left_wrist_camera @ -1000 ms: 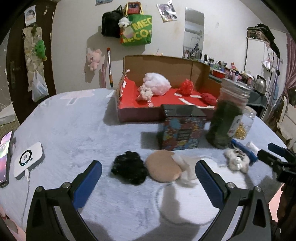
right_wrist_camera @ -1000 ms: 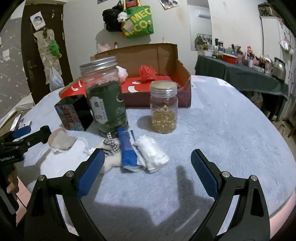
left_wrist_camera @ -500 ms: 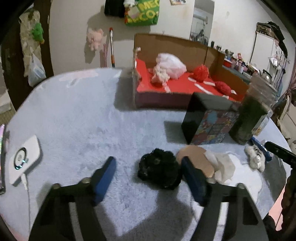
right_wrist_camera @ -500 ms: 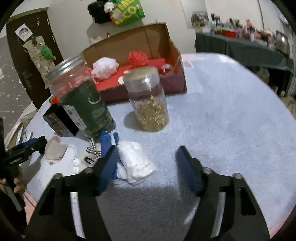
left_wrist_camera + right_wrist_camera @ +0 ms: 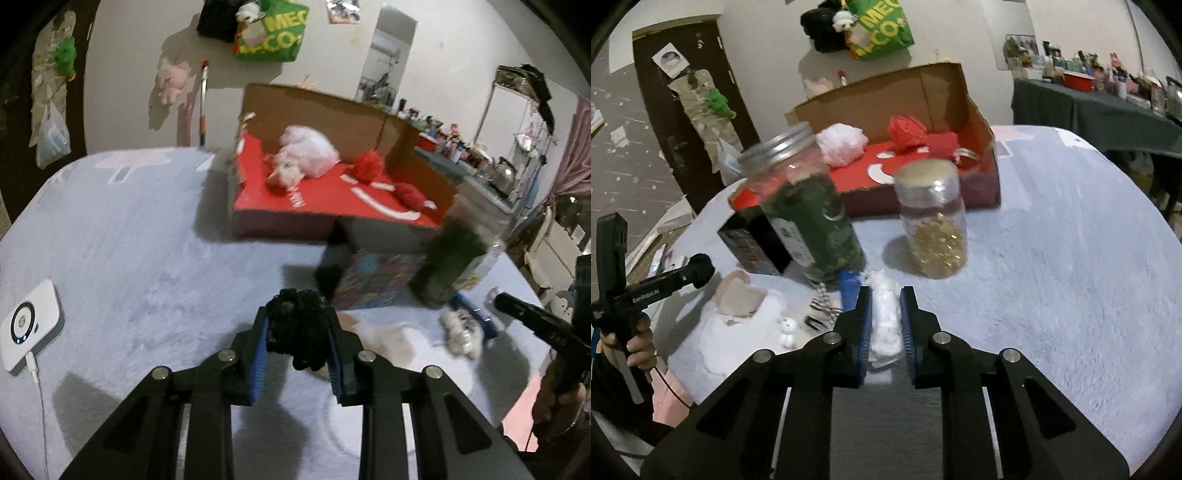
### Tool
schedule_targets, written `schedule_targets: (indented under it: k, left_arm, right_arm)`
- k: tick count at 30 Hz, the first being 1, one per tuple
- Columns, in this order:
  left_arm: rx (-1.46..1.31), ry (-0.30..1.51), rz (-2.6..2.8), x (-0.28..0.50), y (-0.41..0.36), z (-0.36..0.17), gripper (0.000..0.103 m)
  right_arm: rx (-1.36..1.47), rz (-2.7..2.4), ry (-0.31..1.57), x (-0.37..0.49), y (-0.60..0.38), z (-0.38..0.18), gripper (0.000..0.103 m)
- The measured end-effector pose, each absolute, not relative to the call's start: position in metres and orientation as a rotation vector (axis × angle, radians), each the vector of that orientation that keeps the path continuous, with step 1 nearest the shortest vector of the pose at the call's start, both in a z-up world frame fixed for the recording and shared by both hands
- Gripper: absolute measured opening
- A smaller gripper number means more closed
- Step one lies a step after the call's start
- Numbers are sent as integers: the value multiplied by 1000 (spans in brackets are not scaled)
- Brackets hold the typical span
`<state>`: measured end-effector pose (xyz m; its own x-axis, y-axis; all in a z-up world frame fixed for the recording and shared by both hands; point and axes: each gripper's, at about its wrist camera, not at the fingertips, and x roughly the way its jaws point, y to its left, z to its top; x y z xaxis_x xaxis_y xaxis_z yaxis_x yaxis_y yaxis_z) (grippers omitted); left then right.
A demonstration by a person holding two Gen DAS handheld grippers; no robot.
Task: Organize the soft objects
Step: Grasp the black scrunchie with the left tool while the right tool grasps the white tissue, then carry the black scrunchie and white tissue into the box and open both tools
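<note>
In the left wrist view my left gripper [image 5: 297, 314] has its jaws closing on a black fluffy pompom [image 5: 295, 328], and both blue pads press its sides just above the grey table cover. My right gripper [image 5: 886, 295] is shut on a white soft roll [image 5: 884, 321] in front of the jars. Behind stands an open cardboard box [image 5: 369, 110] with a red floor. It holds a white fluffy ball [image 5: 306, 153], a red pompom [image 5: 369, 166] and a red soft piece [image 5: 410, 194].
A tall green-filled jar [image 5: 805, 206] and a small jar of gold beads [image 5: 934, 221] stand between the right gripper and the box. A patterned tin [image 5: 376, 277], beige puff [image 5: 738, 299], small white plush [image 5: 461, 332], blue tube [image 5: 847, 288] and white charger [image 5: 29, 325] lie around.
Both grippers went from wide open to closed. The left moved forward onto the black pompom and gripped it. The right tilted down and closed on the white roll.
</note>
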<state>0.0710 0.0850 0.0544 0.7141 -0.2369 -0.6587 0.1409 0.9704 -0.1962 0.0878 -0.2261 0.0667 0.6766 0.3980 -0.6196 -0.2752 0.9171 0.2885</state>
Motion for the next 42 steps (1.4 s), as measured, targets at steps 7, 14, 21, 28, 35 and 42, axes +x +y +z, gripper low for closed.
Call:
schedule_targets:
  k: [7, 14, 21, 28, 35, 42]
  left_arm:
    - [-125, 751, -355, 70, 46, 60, 29]
    - [-105, 772, -486, 75, 6, 59, 29]
    - [-81, 794, -544, 82, -18, 57, 29]
    - [-79, 808, -542, 85, -21, 54, 29]
    - [-76, 802, -511, 85, -13, 55, 29]
    - [-89, 811, -433, 85, 19, 59, 29]
  right_arm:
    - [181, 436, 719, 89, -216, 73, 15]
    - [199, 492, 722, 93, -210, 75, 15]
    - [185, 539, 723, 97, -198, 75, 15]
    - [189, 558, 734, 100, -195, 72, 15]
    - [185, 547, 731, 98, -198, 73, 15]
    - [190, 501, 728, 98, -214, 74, 15]
